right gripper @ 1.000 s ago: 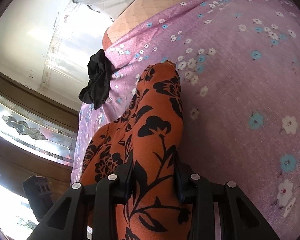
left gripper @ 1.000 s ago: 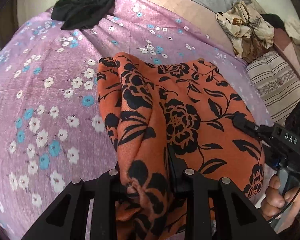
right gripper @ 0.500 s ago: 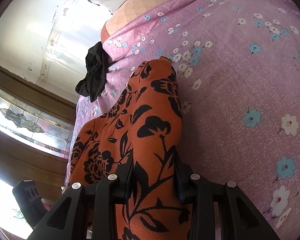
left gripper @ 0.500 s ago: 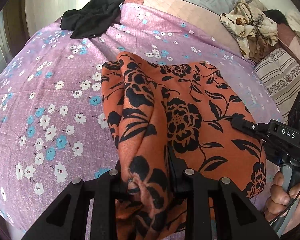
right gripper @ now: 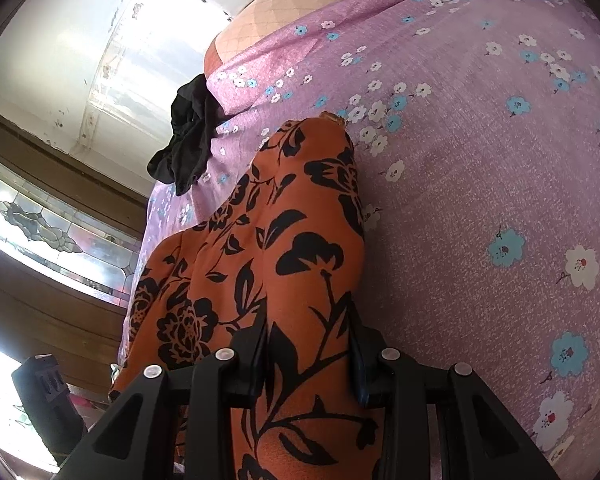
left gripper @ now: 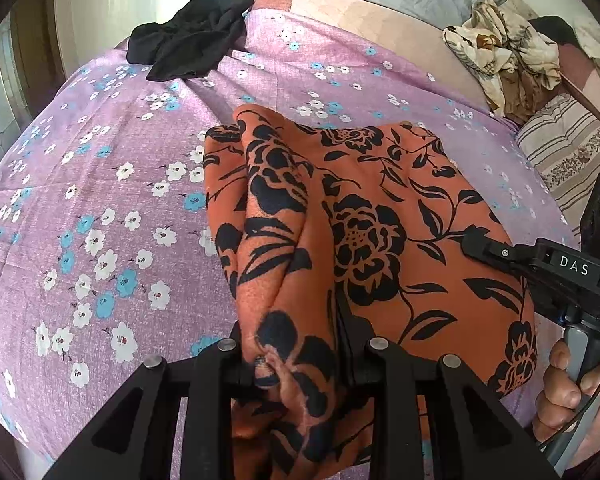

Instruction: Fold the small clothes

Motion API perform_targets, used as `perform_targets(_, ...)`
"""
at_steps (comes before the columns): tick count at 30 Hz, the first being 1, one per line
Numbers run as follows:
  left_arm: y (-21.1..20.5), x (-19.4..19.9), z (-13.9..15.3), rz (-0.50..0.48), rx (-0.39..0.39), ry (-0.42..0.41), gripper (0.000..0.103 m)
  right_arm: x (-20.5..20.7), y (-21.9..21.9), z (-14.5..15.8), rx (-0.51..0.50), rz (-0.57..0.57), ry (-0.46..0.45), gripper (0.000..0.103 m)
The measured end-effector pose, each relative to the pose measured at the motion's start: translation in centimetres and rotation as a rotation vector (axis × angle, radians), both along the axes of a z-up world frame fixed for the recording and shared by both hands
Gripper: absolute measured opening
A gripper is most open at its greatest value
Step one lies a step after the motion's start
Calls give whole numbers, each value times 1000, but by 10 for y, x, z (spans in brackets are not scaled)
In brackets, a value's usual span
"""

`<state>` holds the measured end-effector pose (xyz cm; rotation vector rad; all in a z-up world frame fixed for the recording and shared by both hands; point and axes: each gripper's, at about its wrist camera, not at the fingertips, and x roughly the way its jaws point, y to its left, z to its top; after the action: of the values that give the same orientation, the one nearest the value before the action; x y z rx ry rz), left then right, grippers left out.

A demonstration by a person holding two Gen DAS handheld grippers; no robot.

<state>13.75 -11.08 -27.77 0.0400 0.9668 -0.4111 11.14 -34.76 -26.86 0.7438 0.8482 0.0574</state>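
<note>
Both grippers are clamped on the same piece of cloth. The left gripper (left gripper: pixel 300 364) has a bunched fold of the orange garment with black flowers (left gripper: pixel 364 232) pinched between its jaws, and the fabric spills down below the fingers too. The right gripper (right gripper: pixel 310 360) is squeezed onto another edge of that garment (right gripper: pixel 300 248), with the cloth running straight up out of its jaws in a long ridge.

From the left gripper's view the garment spreads forward and to the right, draped over the purple bedsheet with white and blue flowers (left gripper: pixel 100 208). The right gripper (left gripper: pixel 476 240) shows up there at the garment's right edge, its tip on the cloth, and the person's hand (left gripper: pixel 572 396) is wrapped around its handle at the lower right.

Well ahead of the left gripper, up and to the left near the far edge of the sheet, there's a crumpled black garment (left gripper: pixel 188 46). It's off to the upper left of the right gripper in the other view (right gripper: pixel 188 140), hanging at the sheet's edge. Far ahead to the right of the left gripper sits a heap of cream and brown printed cloth (left gripper: pixel 504 52), and below it a striped pillow (left gripper: pixel 560 148).
</note>
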Motion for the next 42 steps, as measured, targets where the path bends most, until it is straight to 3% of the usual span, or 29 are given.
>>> perform_targets(9, -3, 1, -6, 15, 18, -7, 32, 3, 2, -6, -43, 4, 25, 36)
perform_targets(16, 14, 13, -8, 23, -27, 59, 50, -1, 0, 0, -58, -25, 69, 51)
perform_targets(19, 24, 13, -7, 38, -29, 66, 60, -15, -5, 19, -111, -95, 25, 52)
perform_targets(23, 38, 6, 0, 47, -32, 57, 61, -26, -14, 43, -139, -173, -86, 54)
perform_targets(24, 40, 3, 2, 49, -29, 49, 61, -22, -12, 51, -148, -162, -121, 53)
perform_targets(27, 45, -1, 1, 53, -9, 49, 65, 5, -4, 63, -127, -106, -145, 35)
perform_targets(29, 47, 0, -5, 49, -9, 78, 66, 23, 2, 67, -124, -84, -139, 32)
perform_targets(33, 49, 4, -10, 33, -16, 88, 69, 74, 16, 60, -138, -39, -56, 31)
perform_targets(39, 50, 9, -26, 19, -8, 99, 83, 132, 16, 4, -122, -70, 183, 29)
perform_targets(42, 52, 6, -27, 8, -9, 101, 85, 128, 21, 17, -152, -67, 154, 33)
